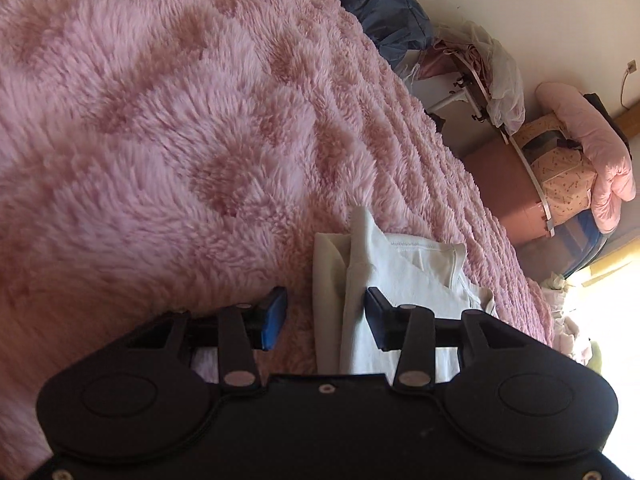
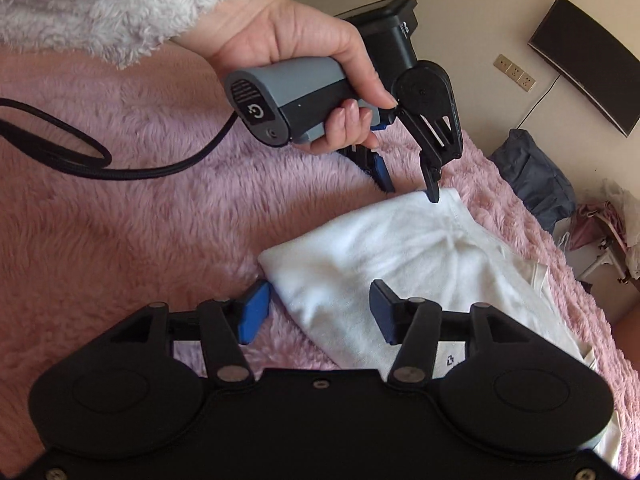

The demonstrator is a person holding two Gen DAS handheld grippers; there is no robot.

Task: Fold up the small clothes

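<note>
A small white garment point(image 2: 400, 264) lies folded on the fluffy pink blanket point(image 2: 140, 220); it also shows in the left wrist view point(image 1: 400, 280). My left gripper point(image 1: 326, 312) is open, its jaws astride the garment's far edge; in the right wrist view it point(image 2: 412, 188) hangs tips-down over that edge, held by a hand. My right gripper point(image 2: 316, 308) is open, low over the garment's near corner, one finger beside the cloth and one above it. Neither holds anything.
The pink blanket point(image 1: 160, 120) covers the bed. Beyond its edge stand a dark blue bag point(image 2: 536, 184), a heap of bedding and boxes point(image 1: 568, 168) and a wall with sockets point(image 2: 516, 72). A black cable point(image 2: 80, 152) trails on the blanket.
</note>
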